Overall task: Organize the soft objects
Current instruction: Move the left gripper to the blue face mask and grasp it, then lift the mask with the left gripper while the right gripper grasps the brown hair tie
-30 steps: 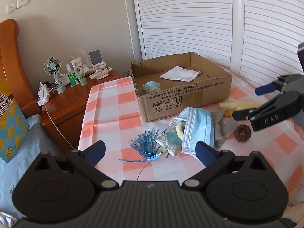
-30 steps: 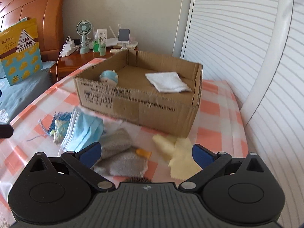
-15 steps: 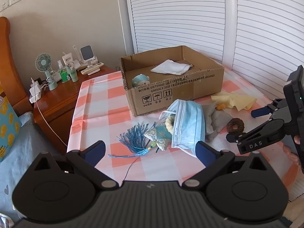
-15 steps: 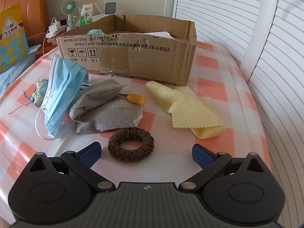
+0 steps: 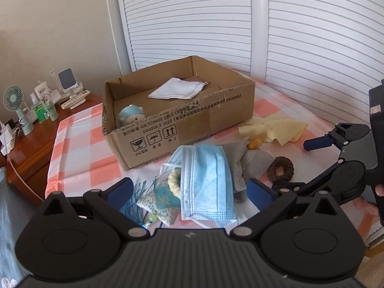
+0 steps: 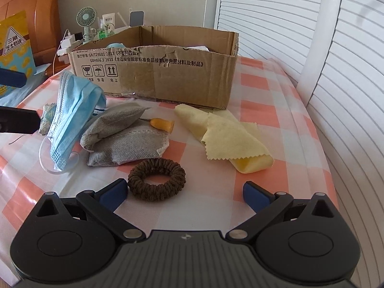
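Covering the table is a pink-and-white checked tablecloth (image 6: 259,91), the largest thing in view. On it, toward twelve o'clock from both cameras, sits an open cardboard box (image 5: 192,122) with printed handling symbols on its near wall. Inside the box lie a folded white cloth (image 5: 177,88) near the back and a small pale blue plush toy (image 5: 130,117) in the near left corner.

In front of the box the soft things lie loose on the cloth. A blue face mask (image 5: 206,180) is draped over the pile, at about twelve o'clock from the left gripper (image 5: 189,192), whose blue-tipped fingers are spread wide and hold nothing. Under the mask's right edge lie two grey fabric pouches (image 6: 124,144), one overlapping the other. A pale yellow cloth (image 6: 225,136) with zigzag edges lies at about one o'clock from the right gripper (image 6: 184,192), well apart from the pouches. A patterned teal sachet (image 5: 160,201) with a blue tassel (image 5: 134,192) rests at the mask's left edge, and a cream hair tie (image 5: 174,182) peeks out beside it.

A brown scrunchie (image 6: 157,182) lies flat directly ahead of the right gripper, just beside its left fingertip. That gripper is also spread open and empty. A small orange cap-shaped piece (image 6: 162,124) lies between the pouches and the yellow cloth.

At ten o'clock, a wooden nightstand (image 5: 31,144) carries a small green fan (image 5: 13,100) and bottles.
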The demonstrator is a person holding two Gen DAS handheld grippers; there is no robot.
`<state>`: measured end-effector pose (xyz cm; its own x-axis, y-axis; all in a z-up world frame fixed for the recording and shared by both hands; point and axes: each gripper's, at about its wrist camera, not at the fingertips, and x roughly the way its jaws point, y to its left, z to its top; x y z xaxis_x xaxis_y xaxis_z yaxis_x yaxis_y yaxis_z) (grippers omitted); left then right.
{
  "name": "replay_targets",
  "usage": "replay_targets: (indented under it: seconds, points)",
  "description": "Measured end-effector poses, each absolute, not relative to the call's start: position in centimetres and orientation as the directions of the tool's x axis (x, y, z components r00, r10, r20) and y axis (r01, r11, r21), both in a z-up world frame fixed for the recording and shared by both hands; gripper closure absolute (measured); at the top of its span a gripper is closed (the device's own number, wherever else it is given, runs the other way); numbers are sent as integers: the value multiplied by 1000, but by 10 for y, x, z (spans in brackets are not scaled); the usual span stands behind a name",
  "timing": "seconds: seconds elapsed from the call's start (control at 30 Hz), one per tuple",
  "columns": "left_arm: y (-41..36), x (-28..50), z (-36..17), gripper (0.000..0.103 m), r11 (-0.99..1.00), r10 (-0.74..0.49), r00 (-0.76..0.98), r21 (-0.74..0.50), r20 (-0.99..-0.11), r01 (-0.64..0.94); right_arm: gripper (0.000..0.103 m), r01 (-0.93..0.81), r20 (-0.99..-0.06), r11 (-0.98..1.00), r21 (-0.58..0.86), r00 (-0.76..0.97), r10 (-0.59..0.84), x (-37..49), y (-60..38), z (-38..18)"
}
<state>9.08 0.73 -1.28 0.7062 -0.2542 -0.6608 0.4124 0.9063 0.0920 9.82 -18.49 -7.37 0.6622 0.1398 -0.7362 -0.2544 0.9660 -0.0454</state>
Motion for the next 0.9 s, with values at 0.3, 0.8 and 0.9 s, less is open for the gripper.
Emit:
replay_targets:
  seconds: [0.3, 0.8, 0.9]
  points:
    - [-9, 128, -25, 18, 840, -315, 690, 146, -652, 522, 0, -282, -736, 958, -44, 658, 160, 98, -186, -73]
    - [-3, 150, -38, 62, 814, -379, 614, 67, -692, 578, 0, -292, -721, 956, -43, 671, 172, 97, -189, -75]
    - [-1, 150, -35, 70, 824, -379, 624, 57, -683, 564, 0, -290, -722, 956, -44, 671, 170, 97, -188, -75]
